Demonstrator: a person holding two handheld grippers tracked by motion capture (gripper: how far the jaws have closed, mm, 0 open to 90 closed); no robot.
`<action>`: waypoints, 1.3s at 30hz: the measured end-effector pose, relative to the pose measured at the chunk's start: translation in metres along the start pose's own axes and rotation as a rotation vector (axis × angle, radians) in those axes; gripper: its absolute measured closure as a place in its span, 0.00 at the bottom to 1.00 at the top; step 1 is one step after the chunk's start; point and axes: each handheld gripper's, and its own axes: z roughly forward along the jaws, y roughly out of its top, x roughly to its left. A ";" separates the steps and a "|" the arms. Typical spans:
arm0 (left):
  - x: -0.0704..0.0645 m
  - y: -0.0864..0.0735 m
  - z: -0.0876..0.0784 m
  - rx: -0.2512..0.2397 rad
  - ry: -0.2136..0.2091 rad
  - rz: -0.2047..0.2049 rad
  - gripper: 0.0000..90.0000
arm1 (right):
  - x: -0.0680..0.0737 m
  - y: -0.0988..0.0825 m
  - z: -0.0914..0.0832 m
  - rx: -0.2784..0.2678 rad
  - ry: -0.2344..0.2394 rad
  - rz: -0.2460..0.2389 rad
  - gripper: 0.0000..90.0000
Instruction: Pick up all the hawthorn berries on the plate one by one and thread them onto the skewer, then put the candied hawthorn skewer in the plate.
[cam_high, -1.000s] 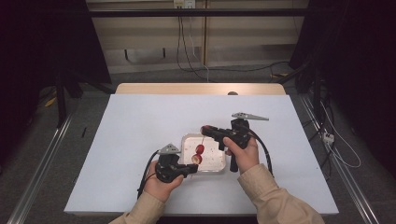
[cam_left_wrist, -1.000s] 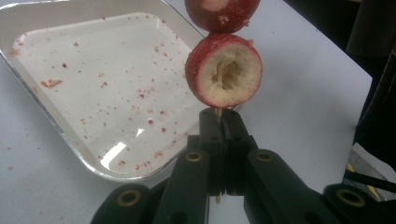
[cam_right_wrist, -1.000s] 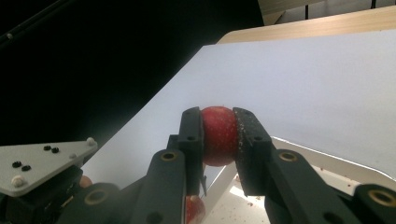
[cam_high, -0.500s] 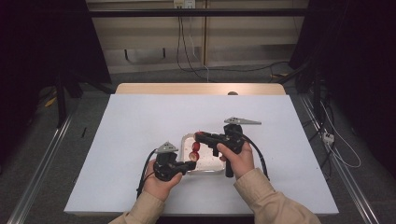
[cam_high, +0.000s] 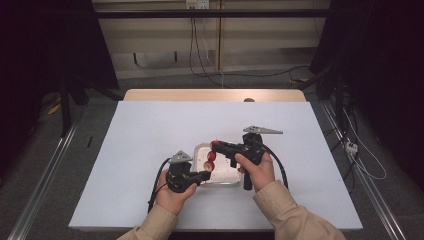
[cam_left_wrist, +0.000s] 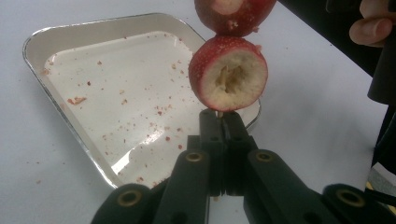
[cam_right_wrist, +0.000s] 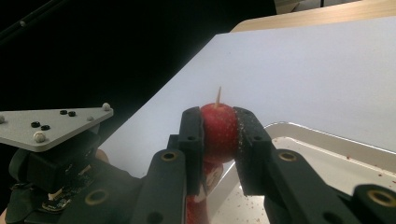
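Near edge: 2 forearms in tan sleeves, cut off by frame. Left gripper (cam_high: 204, 175) jaws together, clamped on bottom end of 1 thin skewer (cam_right_wrist: 218, 96). Skewer stands roughly upright over 1 metal tray (cam_left_wrist: 70, 35) w/ red crumbs; long axis vertical, pointed tip up. 3 red fruits on it: lower one cored (cam_left_wrist: 228, 73), next cut off by frame top. Right gripper (cam_right_wrist: 219, 135) clamped on top fruit (cam_right_wrist: 218, 131); stick mostly hidden inside fruit. Beyond: white table (cam_high: 165, 125).
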 end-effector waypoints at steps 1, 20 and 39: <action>0.000 0.000 0.001 0.001 0.003 0.001 1.00 | 0.000 0.000 -0.001 0.002 -0.002 0.001 0.83; 0.005 0.002 0.002 0.002 -0.009 -0.024 0.99 | -0.011 -0.001 -0.013 -0.033 -0.054 -0.065 0.38; 0.009 0.005 -0.003 -0.016 -0.001 -0.033 0.99 | -0.023 -0.006 -0.023 -0.029 -0.108 -0.117 0.23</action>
